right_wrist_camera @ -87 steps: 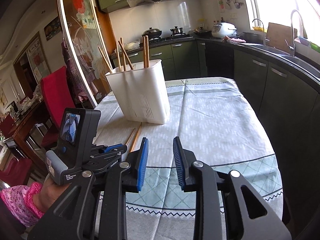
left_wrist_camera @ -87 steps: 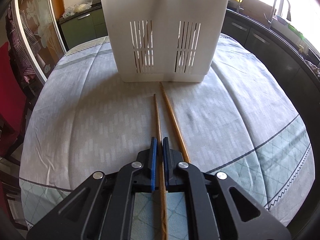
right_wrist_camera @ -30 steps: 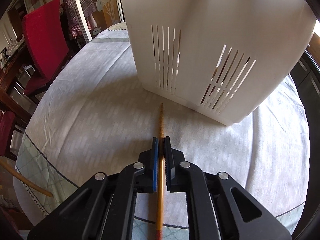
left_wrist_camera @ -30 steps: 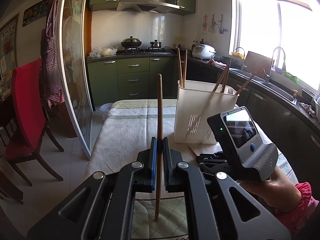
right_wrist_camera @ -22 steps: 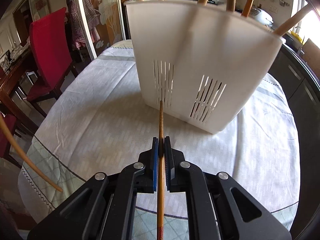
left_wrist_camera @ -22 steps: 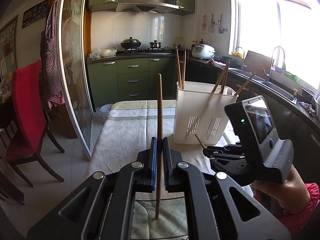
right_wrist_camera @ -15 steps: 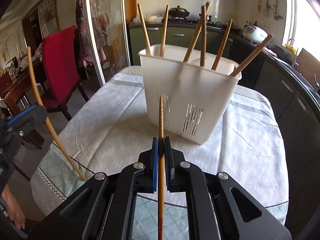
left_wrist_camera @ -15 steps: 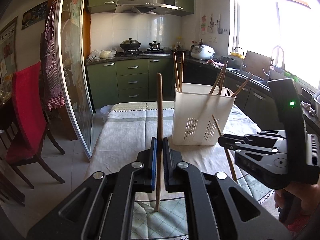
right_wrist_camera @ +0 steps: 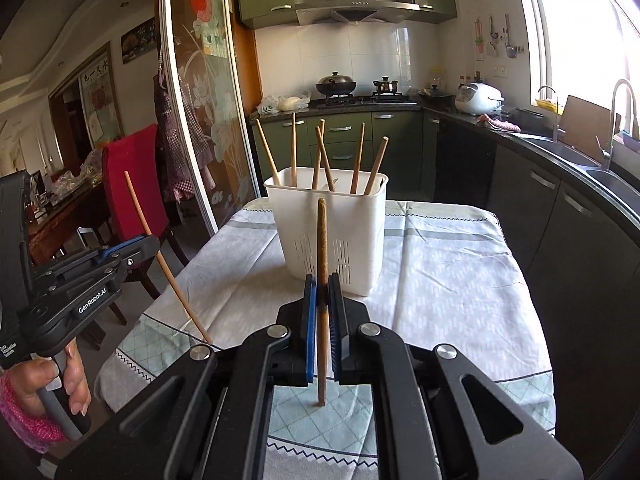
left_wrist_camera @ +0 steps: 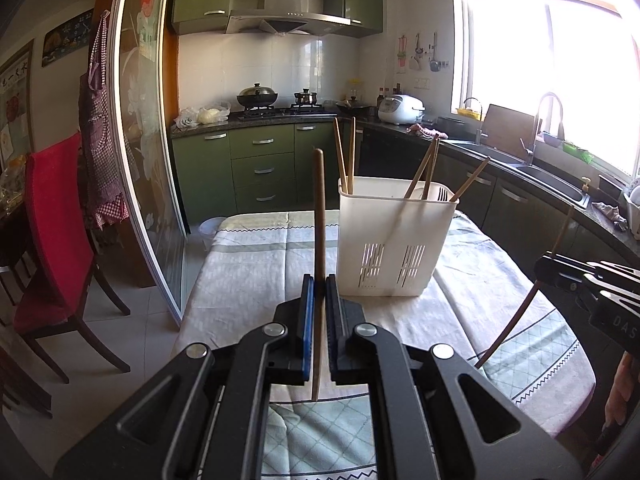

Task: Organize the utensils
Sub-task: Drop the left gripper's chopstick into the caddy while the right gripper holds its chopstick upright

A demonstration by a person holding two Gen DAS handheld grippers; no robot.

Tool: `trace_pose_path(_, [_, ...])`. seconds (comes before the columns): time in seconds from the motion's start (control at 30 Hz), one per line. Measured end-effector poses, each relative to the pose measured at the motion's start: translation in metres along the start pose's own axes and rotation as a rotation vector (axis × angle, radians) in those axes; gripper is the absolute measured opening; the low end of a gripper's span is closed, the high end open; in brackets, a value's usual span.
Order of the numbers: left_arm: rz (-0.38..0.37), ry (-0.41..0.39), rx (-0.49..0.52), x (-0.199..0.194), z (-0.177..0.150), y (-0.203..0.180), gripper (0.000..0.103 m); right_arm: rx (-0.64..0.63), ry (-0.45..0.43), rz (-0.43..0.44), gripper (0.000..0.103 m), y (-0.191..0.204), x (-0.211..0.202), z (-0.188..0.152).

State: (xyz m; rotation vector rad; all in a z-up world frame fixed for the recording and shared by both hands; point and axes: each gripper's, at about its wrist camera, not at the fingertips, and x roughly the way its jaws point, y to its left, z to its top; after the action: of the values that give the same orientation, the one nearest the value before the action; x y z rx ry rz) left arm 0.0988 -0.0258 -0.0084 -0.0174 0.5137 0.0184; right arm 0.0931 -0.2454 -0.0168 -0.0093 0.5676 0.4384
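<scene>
L gripper (left_wrist_camera: pixel 319 292) clamps a thin round wooden chopstick (left_wrist_camera: pixel 318 216) btwn blue ribbed pads, stick upright, both ends free above the table. R gripper (right_wrist_camera: pixel 322 292) pinches a second wooden chopstick (right_wrist_camera: pixel 322 248) the same way, also lifted. White plastic holder (right_wrist_camera: pixel 332 224), boxy w/ slotted vents near base, stands on the patterned cloth (right_wrist_camera: pixel 452 264) ahead of both; several wooden chopsticks lean inside it at angles. Cloth looks wrinkled, woven. Red chair (left_wrist_camera: pixel 56 216) off to the left.
</scene>
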Motion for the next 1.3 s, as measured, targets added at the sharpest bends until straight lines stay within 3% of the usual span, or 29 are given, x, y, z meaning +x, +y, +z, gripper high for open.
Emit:
trace_pose_path(0.57, [-0.064,-0.002,0.023,-0.011,0.023,-0.014,0.006,-0.007,-0.009,-0.013,0.007,-0.002,-0.011,-0.014])
trace_pose_path(0.83, [-0.128,0.010,0.041,-0.009,0.078,-0.029,0.006,0.004,-0.011,0.000,0.007,-0.007,-0.010,-0.015])
trace_pose_path(1.07, [-0.128,-0.056,0.041,-0.003,0.144,-0.041,0.006,0.015,-0.009,0.013,0.007,-0.013,-0.013,-0.016])
trace_pose_path(1.3, [-0.089,-0.124,0.033,0.031,0.190,-0.054,0.006,0.006,-0.007,0.035,0.007,-0.011,-0.015,-0.016])
